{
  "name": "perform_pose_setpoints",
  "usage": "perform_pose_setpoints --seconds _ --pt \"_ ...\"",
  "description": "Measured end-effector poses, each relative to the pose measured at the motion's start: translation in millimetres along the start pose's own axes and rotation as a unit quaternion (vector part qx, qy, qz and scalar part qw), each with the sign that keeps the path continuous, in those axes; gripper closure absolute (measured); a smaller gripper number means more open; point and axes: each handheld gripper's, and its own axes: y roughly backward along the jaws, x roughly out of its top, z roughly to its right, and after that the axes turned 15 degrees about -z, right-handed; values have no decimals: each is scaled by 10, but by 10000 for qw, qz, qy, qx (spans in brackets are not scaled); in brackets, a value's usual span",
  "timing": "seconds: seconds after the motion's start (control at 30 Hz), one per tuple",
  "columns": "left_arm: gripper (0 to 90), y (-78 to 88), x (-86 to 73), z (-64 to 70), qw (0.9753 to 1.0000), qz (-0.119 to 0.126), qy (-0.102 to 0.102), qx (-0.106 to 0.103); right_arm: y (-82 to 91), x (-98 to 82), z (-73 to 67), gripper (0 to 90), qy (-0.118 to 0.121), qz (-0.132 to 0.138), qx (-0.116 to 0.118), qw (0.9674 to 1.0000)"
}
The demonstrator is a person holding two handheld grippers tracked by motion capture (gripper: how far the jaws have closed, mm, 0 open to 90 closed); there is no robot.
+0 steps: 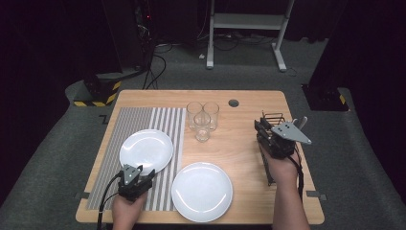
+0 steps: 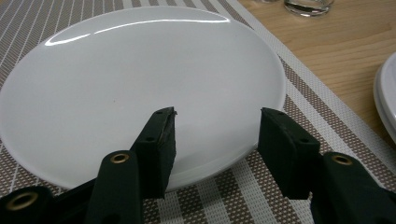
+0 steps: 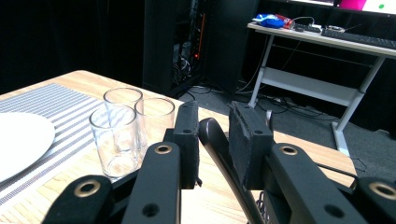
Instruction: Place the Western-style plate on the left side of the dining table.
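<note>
From the high view, the wooden table (image 1: pixel 249 143) carries a striped placemat (image 1: pixel 167 124) with a white plate (image 1: pixel 146 150) on it, a second plate (image 1: pixel 202 190) beside the mat, and three glasses (image 1: pixel 202 120) clustered at the middle. The left gripper (image 1: pixel 143 171) sits at the near edge of the first plate. The right gripper (image 1: pixel 262 129) is over a black wire rack (image 1: pixel 266 165).

In the left gripper view, the jaws stand apart over the plate's near rim, not pressing it.

In the right gripper view, the jaws clamp a black rack bar (image 3: pixel 219 149). No writing is readable.
</note>
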Motion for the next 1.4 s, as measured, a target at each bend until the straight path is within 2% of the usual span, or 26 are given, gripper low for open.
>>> perform_pose_setpoints --seconds 0.33,0.43,0.63,1.03,1.4 --pt "466 0 0 -1 10000 -2 1 2 25 -1 -6 774 12 62 -29 10000" --pt "467 -1 1 -1 10000 -2 3 2 45 1 1 787 -1 115 24 9999" --pt "466 -1 1 -2 10000 -9 0 4 60 0 -2 791 8 129 -33 9999" --pt "466 -4 2 -2 10000 -13 -6 7 126 7 3 802 -4 317 -96 9995" --pt "467 -11 2 4 10000 12 30 -8 194 7 33 808 -90 515 -36 9986"
